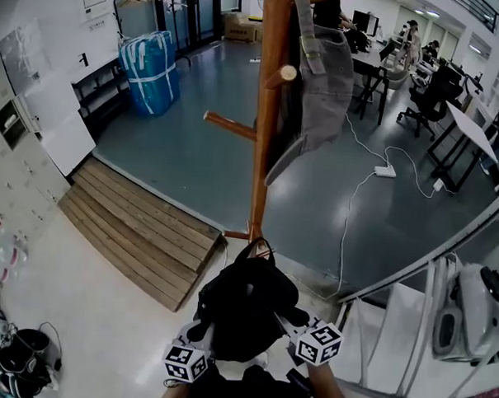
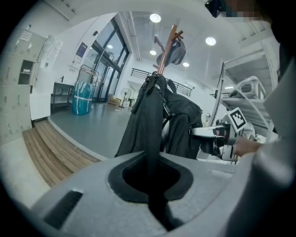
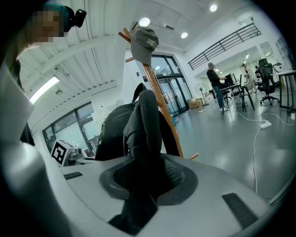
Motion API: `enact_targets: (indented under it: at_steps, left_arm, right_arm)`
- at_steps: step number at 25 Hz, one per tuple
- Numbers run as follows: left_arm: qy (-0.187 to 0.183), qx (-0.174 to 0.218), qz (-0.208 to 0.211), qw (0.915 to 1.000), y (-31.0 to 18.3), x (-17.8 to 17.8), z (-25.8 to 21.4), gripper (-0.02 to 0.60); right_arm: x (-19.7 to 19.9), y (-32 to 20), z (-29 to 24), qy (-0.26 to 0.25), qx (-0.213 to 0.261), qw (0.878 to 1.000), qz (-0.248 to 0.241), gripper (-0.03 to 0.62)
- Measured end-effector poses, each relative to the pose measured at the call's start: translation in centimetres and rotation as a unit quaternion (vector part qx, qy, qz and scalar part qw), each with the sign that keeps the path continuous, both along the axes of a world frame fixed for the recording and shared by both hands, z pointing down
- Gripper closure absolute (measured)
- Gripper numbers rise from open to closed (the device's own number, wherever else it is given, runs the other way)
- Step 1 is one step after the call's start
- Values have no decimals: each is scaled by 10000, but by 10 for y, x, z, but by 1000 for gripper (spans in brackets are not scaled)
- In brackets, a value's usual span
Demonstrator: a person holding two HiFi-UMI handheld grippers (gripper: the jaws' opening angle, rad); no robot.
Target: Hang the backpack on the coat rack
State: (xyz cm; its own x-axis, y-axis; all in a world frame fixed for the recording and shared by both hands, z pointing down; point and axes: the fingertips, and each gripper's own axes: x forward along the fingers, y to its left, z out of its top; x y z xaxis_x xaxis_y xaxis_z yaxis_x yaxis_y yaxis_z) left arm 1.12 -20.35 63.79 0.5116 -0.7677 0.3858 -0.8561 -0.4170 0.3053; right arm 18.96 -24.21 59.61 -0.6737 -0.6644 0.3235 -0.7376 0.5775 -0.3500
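Note:
A black backpack (image 1: 245,305) hangs between my two grippers, low in the head view and just in front of the foot of the wooden coat rack (image 1: 266,112). My left gripper (image 1: 206,331) is shut on a thin black strap (image 2: 150,139) of the backpack (image 2: 162,120). My right gripper (image 1: 281,321) is shut on a thicker padded strap (image 3: 145,134). The rack's pole (image 3: 159,106) rises behind the bag in both gripper views. A grey cap (image 1: 321,82) hangs on an upper peg. A bare peg (image 1: 230,125) sticks out to the left, above the bag.
A wooden ramp (image 1: 141,230) leads up to the grey floor at left. A blue wrapped bundle (image 1: 150,70) stands at the back left. A white cable with a power strip (image 1: 385,170) lies right of the rack. A metal shelf with a white appliance (image 1: 467,311) stands at right. Dark bags (image 1: 20,357) lie at bottom left.

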Motion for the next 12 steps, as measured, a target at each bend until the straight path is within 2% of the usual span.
enact_targets:
  at_steps: [12]
  left_arm:
    - [-78,-302,-17,9995,-17,12,32,563]
  right_arm:
    - [11,-26,31,38,-249,9997,-41,490]
